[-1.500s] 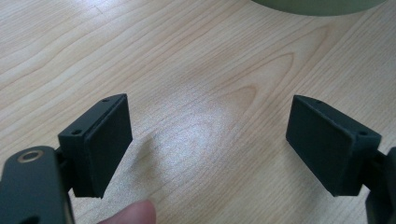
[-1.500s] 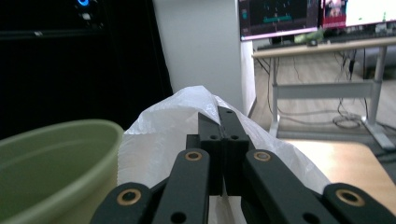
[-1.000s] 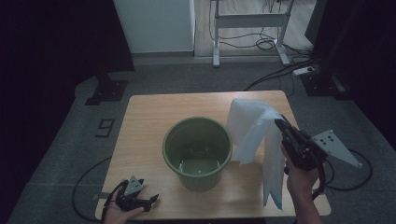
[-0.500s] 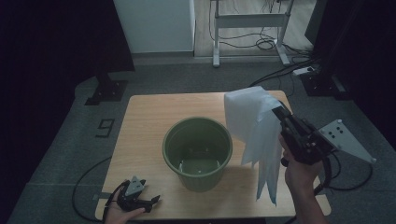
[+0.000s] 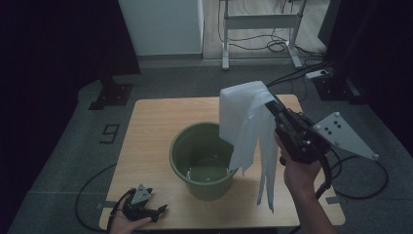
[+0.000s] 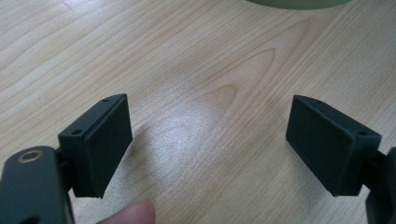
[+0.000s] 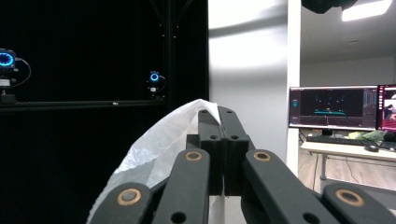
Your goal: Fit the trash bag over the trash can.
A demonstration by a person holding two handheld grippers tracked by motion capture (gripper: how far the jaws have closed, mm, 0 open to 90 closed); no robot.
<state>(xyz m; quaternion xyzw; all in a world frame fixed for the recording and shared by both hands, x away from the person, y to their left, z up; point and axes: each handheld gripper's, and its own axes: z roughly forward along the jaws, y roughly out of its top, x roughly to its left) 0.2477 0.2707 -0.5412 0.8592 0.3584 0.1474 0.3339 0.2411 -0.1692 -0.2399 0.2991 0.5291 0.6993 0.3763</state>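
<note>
A: Which step is this?
B: Lifting the white plastic bag (image 5: 246, 122). The right claw (image 5: 269, 103) is clamped on its top edge, the bag hanging below it beside the green bucket (image 5: 203, 161).
A: Next?
B: Probably carry it over the bucket's mouth. The left claw (image 5: 155, 210) rests wide, empty, on the table (image 5: 151, 122).

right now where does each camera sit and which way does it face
High view: above the person's side, looking down on table, bucket, both hands.
Left gripper view: on left gripper, facing the tabletop; open jaws, a fingertip.
Right gripper view: on right gripper, facing level into the room; jaws pinching the bag.
Shared: bag, high and right.
</note>
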